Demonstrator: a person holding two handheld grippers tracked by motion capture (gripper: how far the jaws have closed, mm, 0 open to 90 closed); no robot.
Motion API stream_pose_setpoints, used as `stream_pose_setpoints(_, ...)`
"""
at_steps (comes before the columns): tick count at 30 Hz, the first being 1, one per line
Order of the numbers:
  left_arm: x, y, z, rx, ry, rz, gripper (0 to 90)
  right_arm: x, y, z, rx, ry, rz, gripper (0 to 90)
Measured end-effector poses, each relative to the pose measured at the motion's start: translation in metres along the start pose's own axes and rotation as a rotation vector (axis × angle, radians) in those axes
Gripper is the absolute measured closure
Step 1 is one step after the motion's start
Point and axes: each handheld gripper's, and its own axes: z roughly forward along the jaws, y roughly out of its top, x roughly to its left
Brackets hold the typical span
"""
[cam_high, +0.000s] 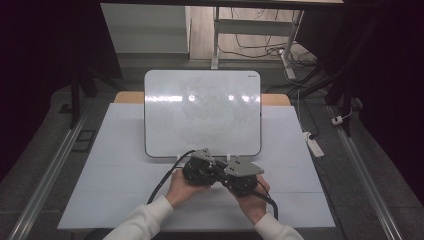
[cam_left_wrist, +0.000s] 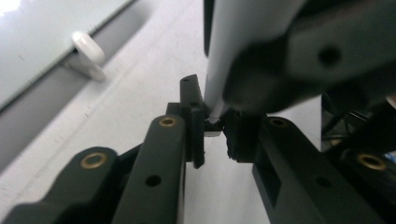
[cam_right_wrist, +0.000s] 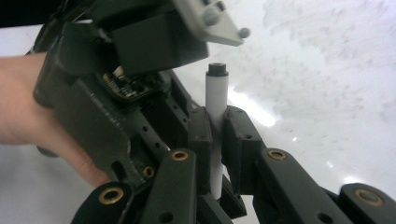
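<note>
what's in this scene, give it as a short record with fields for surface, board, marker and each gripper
surface: white table cover
board: whiteboard lying flat at the far side, wiped but smudged
marker: white marker, dark tip end pointing at the board in the right gripper view
left gripper: left gripper pinches one end of the marker between its pads
right gripper: right gripper shut around the marker's barrel
hands: left hand and right hand close together at the board's near edge
</note>
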Motion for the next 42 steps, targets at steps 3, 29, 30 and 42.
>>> stream_pose_setpoints(3,-0.006,-0.004,-0.013,-0.033,0.088,0.029,48.9,-0.006,0.006,-0.007,-0.032,-0.024,0.007,81.1)
stream_pose_setpoints(29,0.009,-0.132,-0.151,-0.004,0.547,-0.078,28.8,-0.15,0.032,0.018,0.082,-0.278,0.423,81.0)
stream_pose_setpoints(30,0.01,-0.132,-0.152,0.0,0.548,-0.079,28.9,-0.152,0.031,0.021,0.091,-0.281,0.432,81.0)
stream_pose_setpoints(42,0.01,-0.133,-0.147,0.033,0.551,-0.068,29.5,-0.162,0.016,0.048,0.19,-0.302,0.47,80.9)
